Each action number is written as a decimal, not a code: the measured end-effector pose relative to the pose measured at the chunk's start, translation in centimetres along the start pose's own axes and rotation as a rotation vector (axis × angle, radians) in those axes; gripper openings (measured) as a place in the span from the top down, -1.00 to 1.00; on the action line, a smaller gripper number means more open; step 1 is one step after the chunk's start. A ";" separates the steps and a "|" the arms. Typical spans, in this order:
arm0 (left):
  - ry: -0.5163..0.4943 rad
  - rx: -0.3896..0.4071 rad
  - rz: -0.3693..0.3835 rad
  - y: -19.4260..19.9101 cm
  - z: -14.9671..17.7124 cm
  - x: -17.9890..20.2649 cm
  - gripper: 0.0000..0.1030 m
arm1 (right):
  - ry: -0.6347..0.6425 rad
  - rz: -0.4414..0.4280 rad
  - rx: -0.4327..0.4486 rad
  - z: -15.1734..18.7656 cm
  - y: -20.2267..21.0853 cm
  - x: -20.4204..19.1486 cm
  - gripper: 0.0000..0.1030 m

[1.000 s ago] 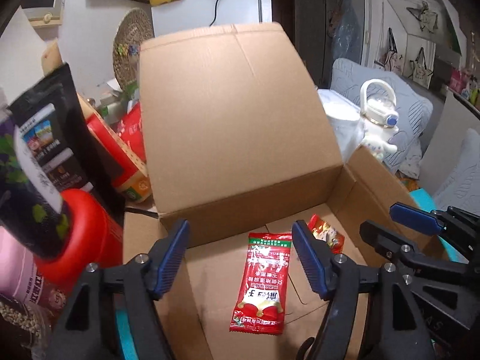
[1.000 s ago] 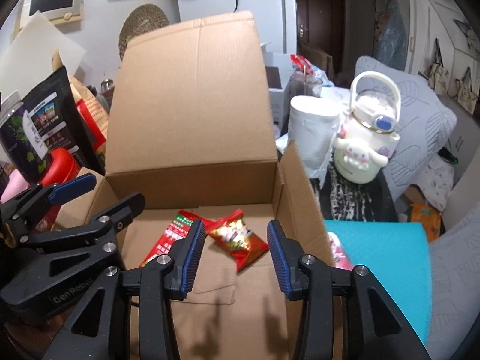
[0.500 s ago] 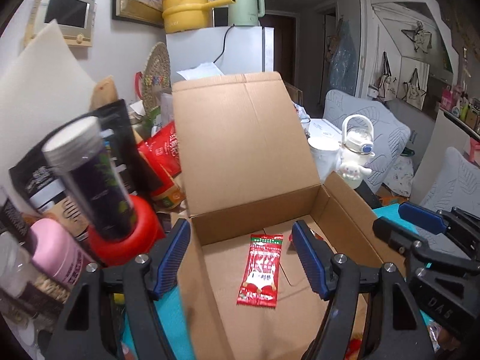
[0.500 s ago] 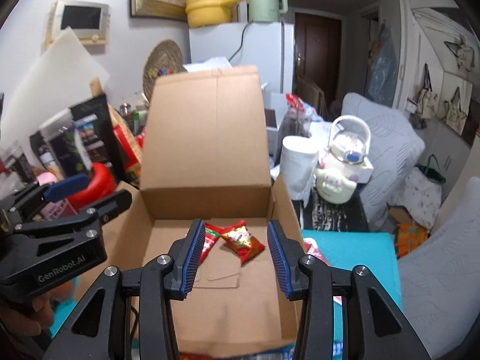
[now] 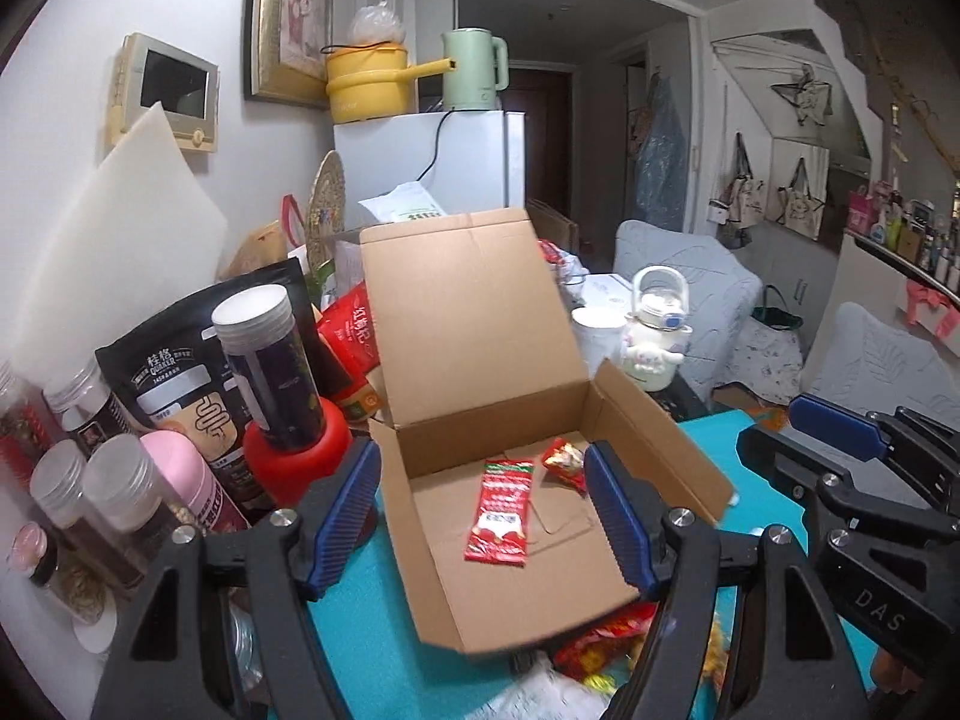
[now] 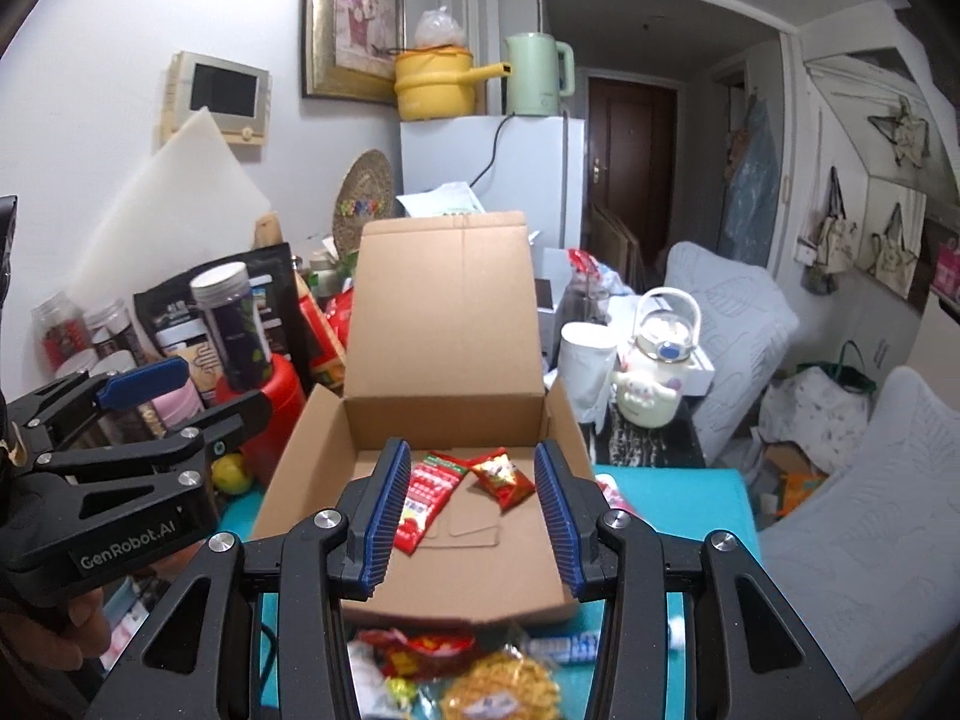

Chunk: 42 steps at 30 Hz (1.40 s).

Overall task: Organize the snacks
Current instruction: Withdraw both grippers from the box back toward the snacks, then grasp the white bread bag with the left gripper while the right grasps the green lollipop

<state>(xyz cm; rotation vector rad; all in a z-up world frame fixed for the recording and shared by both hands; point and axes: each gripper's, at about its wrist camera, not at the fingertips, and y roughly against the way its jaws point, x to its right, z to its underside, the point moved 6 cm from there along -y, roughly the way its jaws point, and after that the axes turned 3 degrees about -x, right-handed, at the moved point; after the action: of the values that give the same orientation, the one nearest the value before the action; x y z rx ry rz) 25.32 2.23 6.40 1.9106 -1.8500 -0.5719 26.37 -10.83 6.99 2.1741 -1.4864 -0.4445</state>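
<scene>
An open cardboard box (image 5: 528,312) (image 6: 444,312) stands on the teal table with its lid up. Inside lie a long red snack packet (image 5: 501,504) (image 6: 427,495) and a small red snack bag (image 5: 565,461) (image 6: 503,477). My left gripper (image 5: 483,522) is open and empty, above the box's near left side. My right gripper (image 6: 471,516) is open and empty, above the box's front edge. Loose snacks (image 6: 462,672) lie on the table in front of the box, under my right gripper; they also show in the left wrist view (image 5: 600,648).
Jars, bottles and black bags (image 5: 174,396) crowd the table left of the box, with a red container (image 5: 297,450) against it. A white cup (image 6: 585,360) and a white character kettle (image 6: 657,372) stand to the right. A white fridge (image 6: 522,174) is behind.
Both grippers have pulled back and up from the box, so the box looks smaller and the loose snacks in front of it have come into view. Both stay open.
</scene>
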 end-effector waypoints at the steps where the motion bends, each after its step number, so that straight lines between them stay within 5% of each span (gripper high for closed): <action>1: -0.004 0.005 0.007 0.6 0.2 0.2 -0.36 | 0.000 0.002 0.011 0.2 0.8 -0.1 0.04; 9: -0.064 0.015 0.040 4.1 2.5 2.1 -0.38 | -0.001 0.025 0.044 2.3 4.7 0.1 -0.02; 11: -0.080 0.014 0.049 4.7 3.3 2.7 -0.61 | -0.003 0.026 0.050 3.2 5.4 0.1 -0.08; 20: -0.102 -0.016 0.106 5.9 7.2 4.6 -0.62 | -0.047 0.058 0.036 7.4 7.0 1.2 -0.12; 31: -0.143 -0.096 0.213 5.2 12.0 5.9 -0.62 | -0.104 0.062 -0.019 12.8 7.1 1.6 -0.25; 42: -0.141 -0.257 0.283 1.5 17.5 5.6 -0.62 | -0.146 0.071 -0.110 18.4 5.5 1.5 -0.26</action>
<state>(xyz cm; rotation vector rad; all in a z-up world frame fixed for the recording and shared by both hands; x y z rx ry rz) 14.50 -3.66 -7.27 1.4463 -1.9797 -0.8191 13.23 -17.52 -5.43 2.0347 -1.5711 -0.6564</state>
